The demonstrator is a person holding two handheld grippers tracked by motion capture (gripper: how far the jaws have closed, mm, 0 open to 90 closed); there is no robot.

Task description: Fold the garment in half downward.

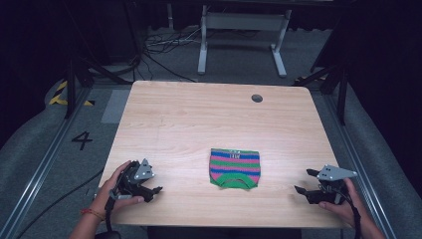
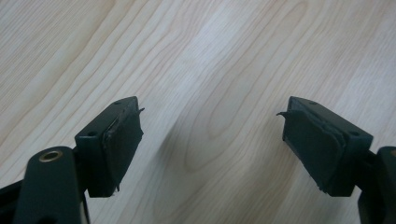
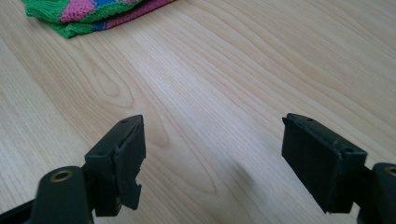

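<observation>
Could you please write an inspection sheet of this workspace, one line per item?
Surface: light wooden table, round grommet hole near its far edge.
Job's things: striped knitted garment, folded flat near the front middle, held by nothing.
Clutter: nothing seen on the table.
Grippers: left gripper and right gripper both open, empty, either side of the garment, apart from it.
Cables: one trails from each gripper; a loose bundle lies on the floor behind.
Surroundings: dark room, grey carpet, white table frame beyond, floor mark "4".
</observation>
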